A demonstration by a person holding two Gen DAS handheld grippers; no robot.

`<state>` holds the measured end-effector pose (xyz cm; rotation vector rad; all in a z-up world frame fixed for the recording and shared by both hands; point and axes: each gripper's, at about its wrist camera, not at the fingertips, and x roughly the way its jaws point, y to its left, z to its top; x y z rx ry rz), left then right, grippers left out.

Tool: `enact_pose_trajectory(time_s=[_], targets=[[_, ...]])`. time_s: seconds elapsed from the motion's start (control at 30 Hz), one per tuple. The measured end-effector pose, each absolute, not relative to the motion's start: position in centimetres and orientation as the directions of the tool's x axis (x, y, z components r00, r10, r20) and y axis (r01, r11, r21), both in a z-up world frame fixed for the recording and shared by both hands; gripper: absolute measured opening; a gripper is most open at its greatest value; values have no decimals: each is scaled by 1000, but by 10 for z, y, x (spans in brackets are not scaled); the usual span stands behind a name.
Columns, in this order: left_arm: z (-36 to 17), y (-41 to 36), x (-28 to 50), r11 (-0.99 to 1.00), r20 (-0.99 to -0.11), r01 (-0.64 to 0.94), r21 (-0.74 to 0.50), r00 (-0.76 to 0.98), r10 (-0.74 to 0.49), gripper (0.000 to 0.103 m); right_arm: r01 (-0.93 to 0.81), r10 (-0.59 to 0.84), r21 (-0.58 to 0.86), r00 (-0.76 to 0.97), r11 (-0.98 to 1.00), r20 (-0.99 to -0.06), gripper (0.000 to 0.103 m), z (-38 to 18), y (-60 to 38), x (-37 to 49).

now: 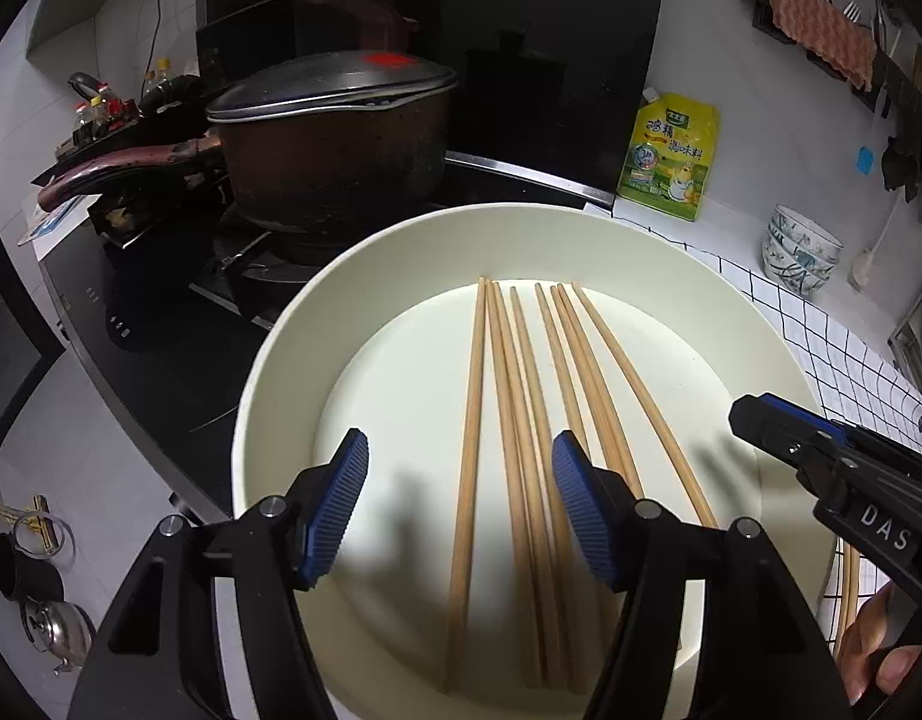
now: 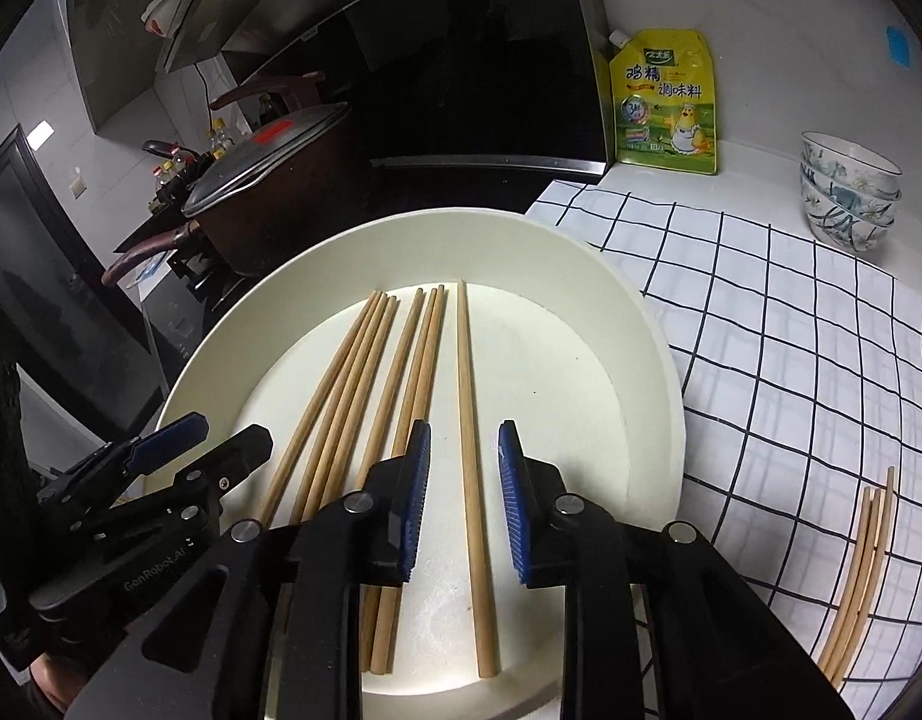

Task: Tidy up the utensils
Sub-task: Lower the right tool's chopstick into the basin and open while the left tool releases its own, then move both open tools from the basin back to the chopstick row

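Note:
Several wooden chopsticks (image 1: 509, 420) lie side by side in a large cream plate (image 1: 293, 324). My left gripper (image 1: 460, 474) is open above the plate's near half, straddling the left chopsticks. In the right wrist view, my right gripper (image 2: 464, 468) is open, its blue pads on either side of the rightmost chopstick (image 2: 470, 450) in the plate (image 2: 653, 396), not closed on it. The right gripper also shows in the left wrist view (image 1: 779, 420) at the plate's right edge. Three chopsticks (image 2: 857, 576) lie on the checked cloth to the right.
A lidded dark pot (image 1: 335, 144) stands on the black stove behind the plate. A yellow seasoning pouch (image 2: 665, 102) leans on the wall. Stacked patterned bowls (image 2: 848, 192) stand at the back right on the checked cloth (image 2: 791, 330). A kettle (image 1: 56, 630) is on the floor at left.

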<state>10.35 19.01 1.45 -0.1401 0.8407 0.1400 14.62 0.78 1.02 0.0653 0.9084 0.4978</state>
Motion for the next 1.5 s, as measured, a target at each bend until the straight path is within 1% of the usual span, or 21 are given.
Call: enact_pose_trajectory(time_s=[0.13, 0.3, 0.37, 0.57, 0.63, 1.0, 1.13, 1.5], targets=[[17, 190, 96, 980, -741, -188, -60, 666, 82, 72, -389, 446, 261, 525, 883, -725, 24, 17, 5, 139], [21, 186, 84, 981, -734, -187, -51, 673, 90, 74, -380, 448, 266, 555, 886, -701, 29, 26, -3, 126], [24, 184, 79, 981, -728, -187, -52, 680, 91, 78, -378, 447, 265, 561, 887, -696, 30, 28, -6, 121], [32, 170, 63, 985, -710, -164, -43, 699, 85, 81, -357, 425, 249, 595, 900, -683, 34, 34, -25, 100], [33, 163, 58, 988, -708, -148, -45, 702, 73, 83, -343, 415, 247, 610, 906, -675, 37, 36, -34, 94], [36, 112, 34, 997, -705, -50, -59, 709, -6, 83, -229, 318, 221, 668, 948, -673, 41, 36, -99, 60], [37, 91, 28, 997, -701, -9, -74, 712, -46, 86, -185, 274, 203, 685, 962, -675, 46, 34, -124, 48], [34, 41, 16, 992, -694, 82, -93, 709, -123, 88, -44, 131, 137, 668, 990, -732, 47, 2, -188, 32]])
